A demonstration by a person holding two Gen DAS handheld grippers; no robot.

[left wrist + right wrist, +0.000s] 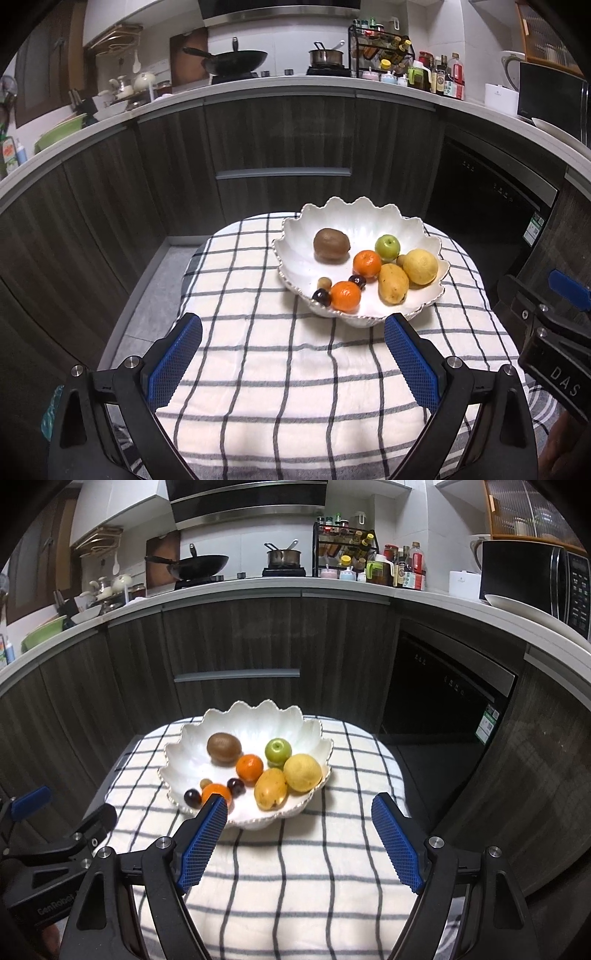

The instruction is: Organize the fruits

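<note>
A white scalloped bowl stands on a checked cloth. In it lie a brown kiwi, a green apple, two oranges, a yellow mango, a lemon, dark plums and a small brown fruit. My left gripper is open and empty in front of the bowl. My right gripper is open and empty at the bowl's near edge.
The checked cloth covers a small table. Dark cabinets and a counter with a wok, a pot and bottles stand behind. The right gripper's body shows at the right edge of the left wrist view.
</note>
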